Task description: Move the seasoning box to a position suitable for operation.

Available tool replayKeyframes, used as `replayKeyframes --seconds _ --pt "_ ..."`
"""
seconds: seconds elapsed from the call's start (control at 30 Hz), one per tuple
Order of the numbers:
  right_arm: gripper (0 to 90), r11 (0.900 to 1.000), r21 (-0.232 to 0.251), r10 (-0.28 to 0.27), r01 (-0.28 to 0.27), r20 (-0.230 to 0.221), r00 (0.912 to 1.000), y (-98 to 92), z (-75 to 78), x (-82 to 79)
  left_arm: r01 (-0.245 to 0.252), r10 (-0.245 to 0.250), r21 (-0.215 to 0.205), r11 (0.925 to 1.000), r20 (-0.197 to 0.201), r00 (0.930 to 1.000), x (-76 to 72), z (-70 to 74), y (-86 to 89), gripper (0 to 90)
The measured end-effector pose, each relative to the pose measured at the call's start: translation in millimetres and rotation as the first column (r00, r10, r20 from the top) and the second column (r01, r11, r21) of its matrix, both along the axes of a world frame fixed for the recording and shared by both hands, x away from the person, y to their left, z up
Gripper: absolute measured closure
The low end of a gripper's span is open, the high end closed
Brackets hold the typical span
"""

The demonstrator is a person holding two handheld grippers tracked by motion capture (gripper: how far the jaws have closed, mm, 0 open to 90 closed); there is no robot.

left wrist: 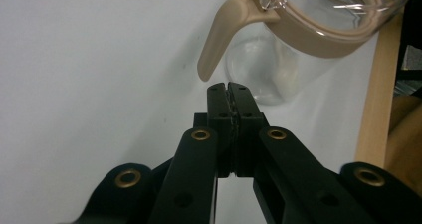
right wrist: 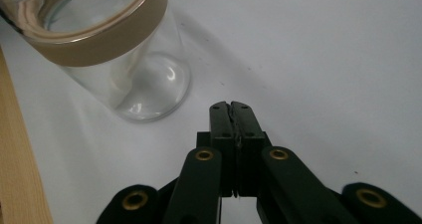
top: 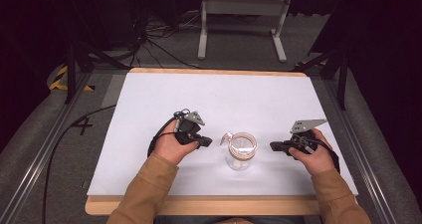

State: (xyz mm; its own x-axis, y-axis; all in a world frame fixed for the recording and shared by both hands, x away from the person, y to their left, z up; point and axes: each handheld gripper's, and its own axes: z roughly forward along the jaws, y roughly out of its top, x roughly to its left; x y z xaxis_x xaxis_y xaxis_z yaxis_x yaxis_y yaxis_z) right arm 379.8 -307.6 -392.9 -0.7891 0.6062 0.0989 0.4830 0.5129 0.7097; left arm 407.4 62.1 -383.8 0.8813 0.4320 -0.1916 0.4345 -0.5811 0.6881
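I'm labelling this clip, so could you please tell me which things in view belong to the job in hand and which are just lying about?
Belonging to the job:
- glass jar with its tan collar and latch lever
- left gripper, shut
- right gripper, shut

Just lying about:
- white table cover
- metal stand on the floor behind
- floor cables

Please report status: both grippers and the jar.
Left gripper and right gripper: fingers shut, holding nothing. Glass jar upright between them, untouched, tan latch toward the left gripper. Nothing in the way.
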Motion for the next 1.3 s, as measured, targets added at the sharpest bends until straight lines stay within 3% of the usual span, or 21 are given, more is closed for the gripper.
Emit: replayKeyframes --seconds 0.1,0.33,0.57,1.0,1.3 --pt "90.0 1.000 0.001 -0.002 0.002 0.001 1.0000 -0.9 -1.5 -2.4 0.019 -0.020 0.020 0.9996 0.040 0.9990 2.4 -5.9 -10.6 89.2" --pt "90.0 1.000 0.011 -0.008 0.008 0.001 1.0000 -5.5 -2.8 -5.2 0.022 -0.022 0.026 0.9994 0.011 0.9997 6.5 -16.0 -20.5 89.4" --pt "89.3 1.000 0.020 -0.002 0.002 -0.003 1.0000 -4.5 -3.8 -7.4 0.046 -0.048 0.068 0.9966 0.027 0.9985 8.8 -22.9 -28.6 89.4" --pt "88.9 1.000 0.009 0.027 -0.027 -0.003 0.9996 3.8 -5.0 -9.5 0.036 -0.040 0.092 0.9951 0.037 0.9985 9.9 -26.2 -30.6 89.5" --pt "89.6 0.999 0.002 0.043 -0.043 0.008 0.9990 10.8 -7.9 -13.2 0.029 -0.034 0.079 0.9964 0.057 0.9978 12.7 -28.2 -34.8 89.7"
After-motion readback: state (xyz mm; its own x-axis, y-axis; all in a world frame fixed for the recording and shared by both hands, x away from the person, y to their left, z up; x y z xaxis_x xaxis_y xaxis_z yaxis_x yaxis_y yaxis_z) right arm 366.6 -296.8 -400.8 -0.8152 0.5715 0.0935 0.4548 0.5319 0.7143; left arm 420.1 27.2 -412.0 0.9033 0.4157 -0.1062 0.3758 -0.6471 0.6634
